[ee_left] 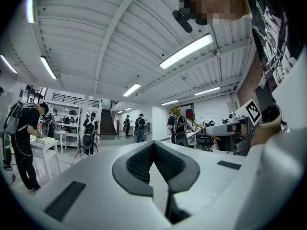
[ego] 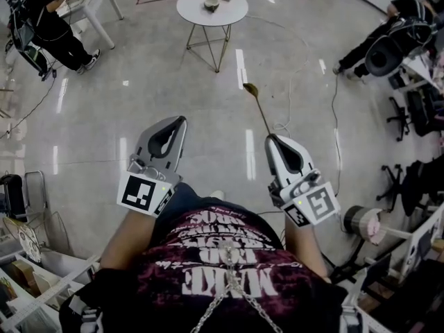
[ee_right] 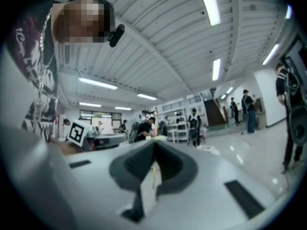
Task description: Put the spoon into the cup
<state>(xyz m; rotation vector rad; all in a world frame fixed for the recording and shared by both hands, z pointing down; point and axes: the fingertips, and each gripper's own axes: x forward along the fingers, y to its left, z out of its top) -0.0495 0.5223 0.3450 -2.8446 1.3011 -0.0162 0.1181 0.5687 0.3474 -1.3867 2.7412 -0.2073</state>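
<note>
Spoon (ego: 260, 111) in right tool (ego: 272, 139); cup (ego: 211, 4) on round table (ego: 232, 14).

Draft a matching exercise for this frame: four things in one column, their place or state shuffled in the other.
Things:
1. spoon
2. left tool
3. cup
4. round white table

Place or state:
A. sits on the tabletop
B. shut, nothing between its jaws
C. stands far beyond both tools, at the top of the head view
D. handle clamped in the right tool

Pairs: 1-D, 2-B, 3-A, 4-C
</note>
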